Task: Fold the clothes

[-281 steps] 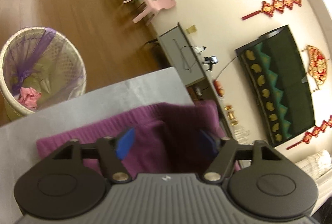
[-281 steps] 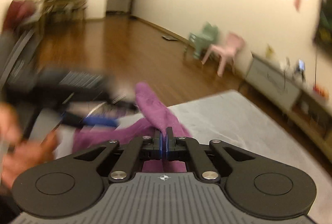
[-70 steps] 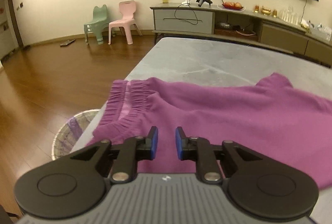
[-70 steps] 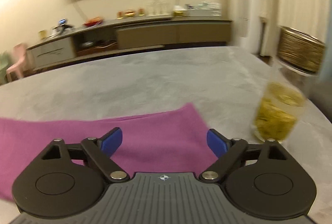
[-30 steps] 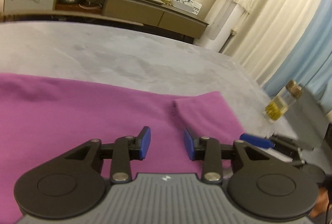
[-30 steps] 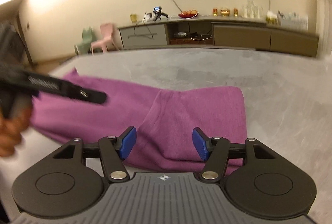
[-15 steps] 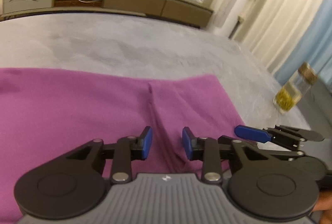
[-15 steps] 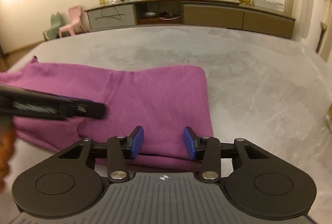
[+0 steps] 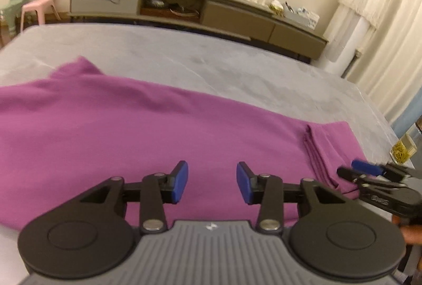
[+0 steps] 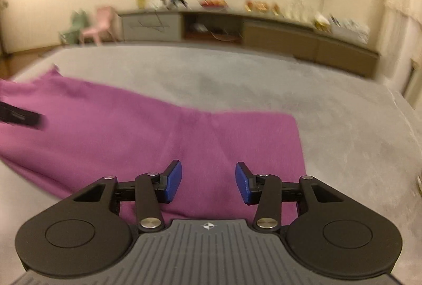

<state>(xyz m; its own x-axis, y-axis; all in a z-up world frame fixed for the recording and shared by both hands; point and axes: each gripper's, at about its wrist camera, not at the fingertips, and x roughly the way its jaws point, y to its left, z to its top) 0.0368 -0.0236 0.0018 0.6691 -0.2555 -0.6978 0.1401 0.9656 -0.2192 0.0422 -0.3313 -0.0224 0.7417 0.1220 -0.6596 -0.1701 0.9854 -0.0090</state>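
Purple pants lie flat across the grey table, legs ending at the right. My left gripper is open and empty, hovering over the near edge at mid-garment. My right gripper is open and empty above the leg ends. The right gripper also shows in the left wrist view at the leg hem. Part of the left gripper shows at the left of the right wrist view.
A glass jar of yellow bits stands on the table right of the pants. A long low sideboard runs along the far wall, with small pink and green chairs at its left. Curtains hang at the right.
Both grippers have opened wider. The left gripper has swung left, toward the middle of the pants. The right gripper has pulled back a little over the leg ends.
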